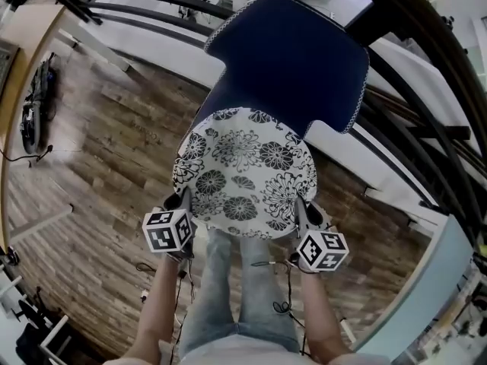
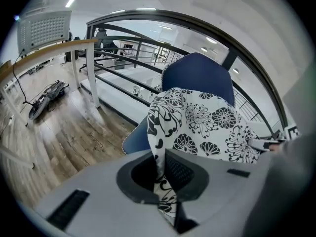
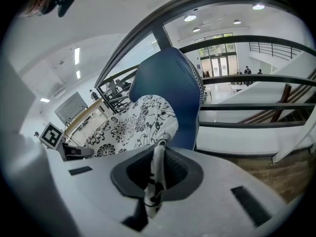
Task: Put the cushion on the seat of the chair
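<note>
1. The cushion (image 1: 243, 177), round and printed with black flowers on white, was spread over the chair (image 1: 297, 59). Its far edge reached the foot of the backrest (image 3: 168, 78), and its near edge hung out past the chair's front towards me.
2. I could not tell whether its underside was fully down on the seat (image 2: 134, 138). In the left gripper view it rose at a tilt towards the backrest, so I judged I was carrying at least part of its weight.
3. My left gripper (image 2: 160, 174) was pinched tight on the cushion's hem at the chair's front left, with the cloth squeezed thin between the jaws.
4. My right gripper (image 3: 157, 169) was clamped the same way on the hem at the chair's front right, with a fold of the print hanging down through the jaws.
5. To do this well, I reckoned both sides had to go down level and together. That way the cushion would settle flat and centred on the seat, not cocked against the backrest or spilling off the front.
6. I judged the pinches should open only when the seat bore the weight, since the cushion looked soft enough to sag or slide forward.
7. Behind the chair ran a dark railing (image 1: 426, 90), and a wooden floor (image 1: 99, 143) lay to the chair's left.
</note>
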